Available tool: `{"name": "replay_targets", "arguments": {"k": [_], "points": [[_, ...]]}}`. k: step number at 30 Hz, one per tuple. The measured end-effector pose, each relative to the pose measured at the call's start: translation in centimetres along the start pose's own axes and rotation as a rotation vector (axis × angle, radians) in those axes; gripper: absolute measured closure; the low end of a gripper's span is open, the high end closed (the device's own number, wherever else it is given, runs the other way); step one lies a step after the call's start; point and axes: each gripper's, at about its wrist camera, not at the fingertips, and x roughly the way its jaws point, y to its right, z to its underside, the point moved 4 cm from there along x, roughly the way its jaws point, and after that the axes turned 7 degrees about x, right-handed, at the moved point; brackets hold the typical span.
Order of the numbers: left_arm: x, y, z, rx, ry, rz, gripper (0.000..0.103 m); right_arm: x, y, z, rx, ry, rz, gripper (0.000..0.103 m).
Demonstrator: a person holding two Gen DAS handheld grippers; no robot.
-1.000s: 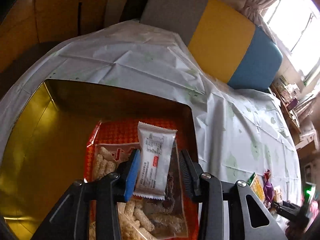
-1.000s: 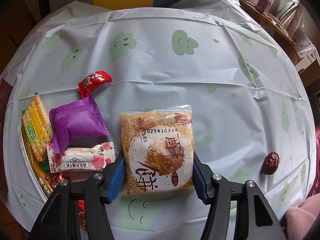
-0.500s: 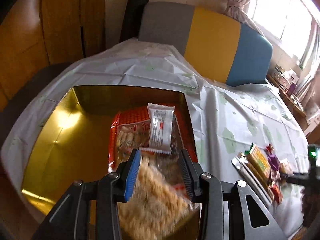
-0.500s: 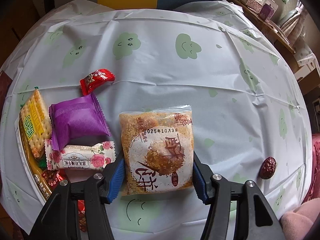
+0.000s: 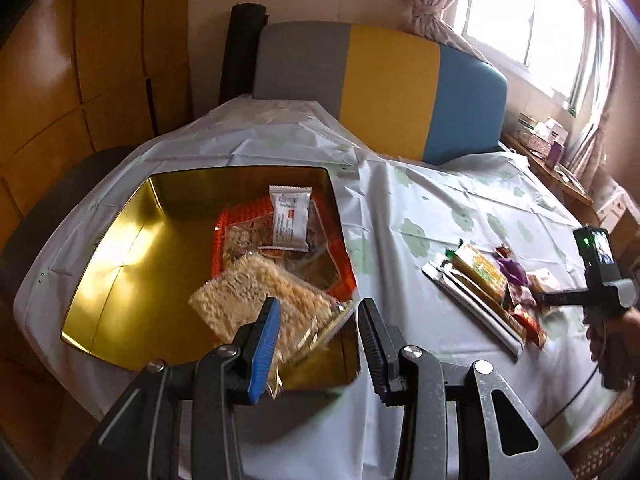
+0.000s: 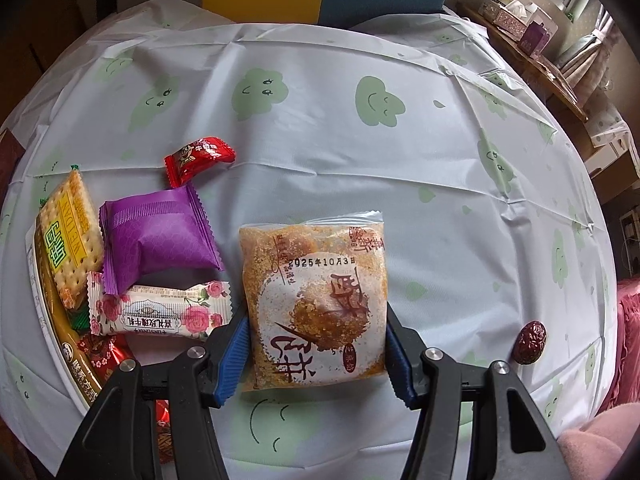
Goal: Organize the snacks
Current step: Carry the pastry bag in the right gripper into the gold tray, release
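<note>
Plainly, the left gripper (image 5: 316, 340) stood released above the near edge of the gold tin (image 5: 120, 256), its jaws apart and empty, a noodle-like pack (image 5: 256, 296) already lying inside the tin. Well to the right of the tin, the right gripper (image 6: 316, 354) grasped the brown cake packet (image 6: 316, 300) by its side edges on the tablecloth (image 6: 320, 140). A good carry, I judged, called for a level lift clear of the rose-printed bar (image 6: 160, 314) before crossing to the tin.
</note>
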Motion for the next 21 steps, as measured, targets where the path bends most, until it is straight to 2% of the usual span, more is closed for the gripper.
{"name": "replay_targets", "arguments": {"k": [13,19,21], "points": [[-1.3,1.1,2.8,0.053,0.016,0.029,0.062,-0.7,-1.1,0.3,-0.028,0.035,0.049,0.043],[-1.0,2.2,4.1,0.079,0.007,0.096,0.062,-1.1,-0.8,0.1,0.001,0.007,0.028,0.043],[-0.9,2.6,4.8,0.086,0.001,0.123,0.062,-1.9,-0.6,-0.1,0.007,0.033,0.034,0.043]]}}
